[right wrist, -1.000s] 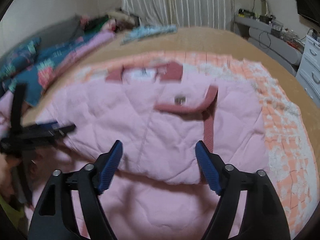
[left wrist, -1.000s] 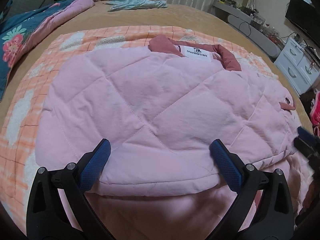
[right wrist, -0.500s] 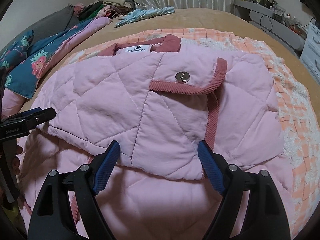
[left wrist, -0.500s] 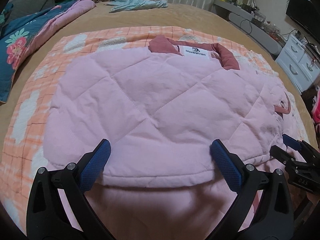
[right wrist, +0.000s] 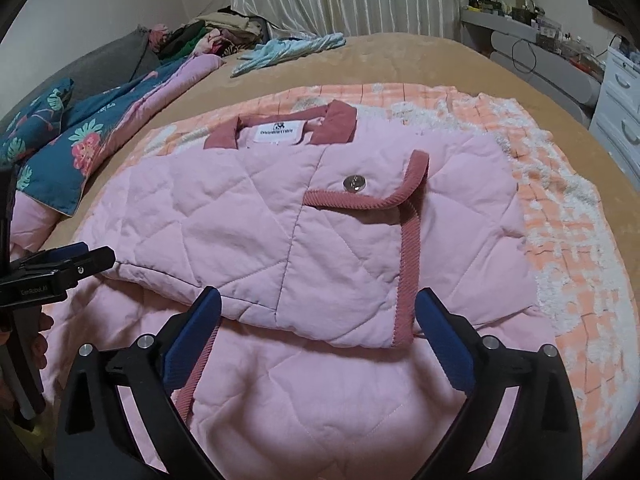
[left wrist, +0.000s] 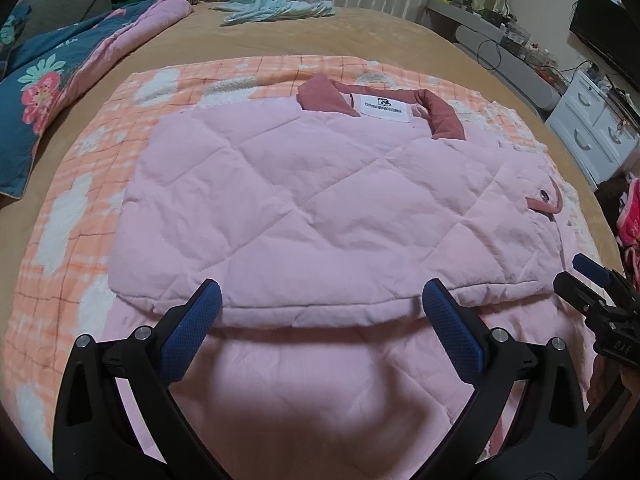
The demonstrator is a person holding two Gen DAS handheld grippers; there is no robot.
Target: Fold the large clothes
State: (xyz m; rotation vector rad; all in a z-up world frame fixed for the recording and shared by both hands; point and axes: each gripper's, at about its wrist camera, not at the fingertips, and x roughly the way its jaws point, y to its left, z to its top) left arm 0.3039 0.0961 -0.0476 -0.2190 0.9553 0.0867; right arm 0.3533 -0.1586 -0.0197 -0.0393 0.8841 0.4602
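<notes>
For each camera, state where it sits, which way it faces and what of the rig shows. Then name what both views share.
Left wrist: on the left gripper, at the near side of the bed, facing across the pink jacket toward the curtain; its open fingers frame the folded hem, and the right gripper shows at the right edge.
Right wrist: on the right gripper, same heading, over the jacket's snap side; the left gripper shows at the left edge.
Shared: jacket, neck label, orange blanket, blue cloth.

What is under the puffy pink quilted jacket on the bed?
Under the pink quilted jacket lies an orange checked fleece blanket, spread over the tan bed cover. The blanket's middle is covered by the jacket, so anything there is hidden.
</notes>
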